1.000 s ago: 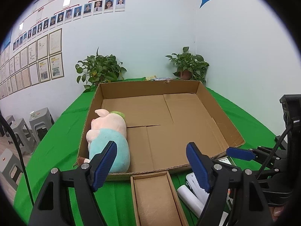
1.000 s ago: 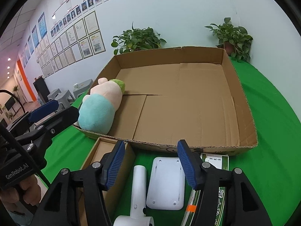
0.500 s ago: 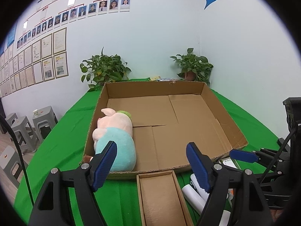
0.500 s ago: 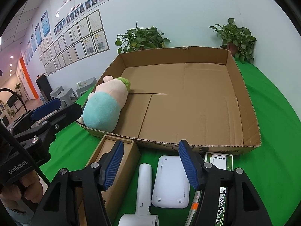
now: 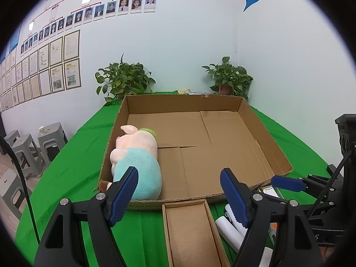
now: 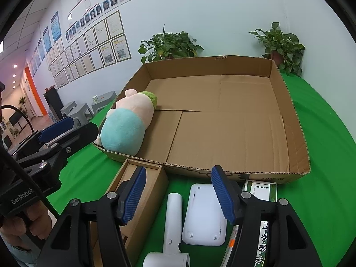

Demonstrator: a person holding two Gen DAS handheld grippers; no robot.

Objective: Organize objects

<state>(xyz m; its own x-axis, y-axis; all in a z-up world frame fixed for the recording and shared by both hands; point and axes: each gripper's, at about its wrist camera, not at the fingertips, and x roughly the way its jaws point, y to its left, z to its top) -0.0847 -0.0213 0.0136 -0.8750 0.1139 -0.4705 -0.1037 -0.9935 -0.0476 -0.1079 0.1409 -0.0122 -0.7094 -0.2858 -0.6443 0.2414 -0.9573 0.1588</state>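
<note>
Left wrist view is looking over a green-covered table at a large shallow cardboard box. A plush pig, pink-headed with a green cap and a pale teal body, is lying on its side inside the box against the left wall. The left gripper is hanging with its blue-padded jaws wide apart and nothing between them. In the right wrist view, the right gripper is standing open over a white flat device and a white cylindrical handle, gripping neither. A small open carton is sitting just beside them, touching the big box's near wall.
</note>
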